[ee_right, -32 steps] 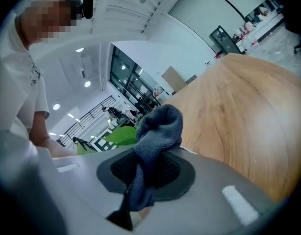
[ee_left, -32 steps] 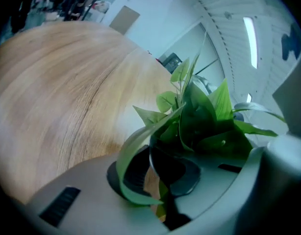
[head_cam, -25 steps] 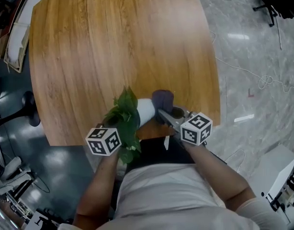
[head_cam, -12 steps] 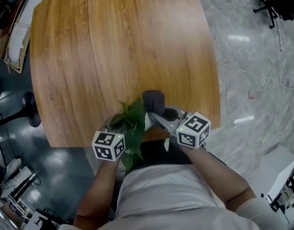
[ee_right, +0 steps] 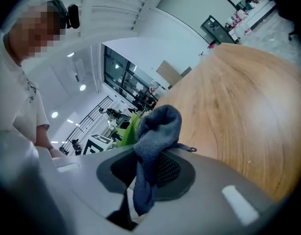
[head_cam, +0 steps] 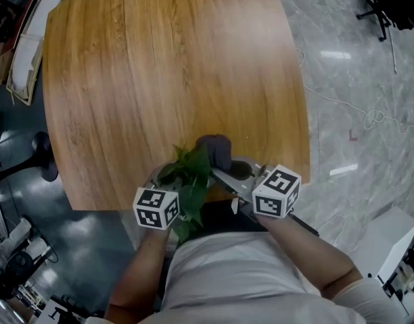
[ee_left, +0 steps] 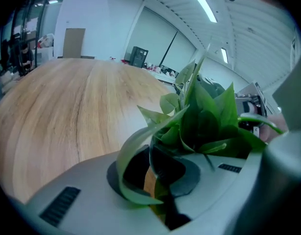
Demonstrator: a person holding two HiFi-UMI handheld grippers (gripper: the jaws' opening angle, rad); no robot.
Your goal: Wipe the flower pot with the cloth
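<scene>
The left gripper (ee_left: 158,168) is clamped on the green leafy potted plant (head_cam: 190,174) at the six o'clock edge of the rounded wooden table (head_cam: 160,66); leaves hide the pot. The right gripper (ee_right: 140,175) pinches the crumpled blue-grey cloth (head_cam: 217,150), just beside the leaves at their two o'clock.

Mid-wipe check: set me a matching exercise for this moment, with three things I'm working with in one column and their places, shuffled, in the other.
Things:
1. blue-grey fabric cloth
2. green leafy plant
3. brown wooden table

Places:
A. stretches away beyond both grippers
B. pinched between the jaws of the right gripper
C. leaves caught between the jaws of the left gripper

Pairs: 1-B, 2-C, 3-A.
</scene>
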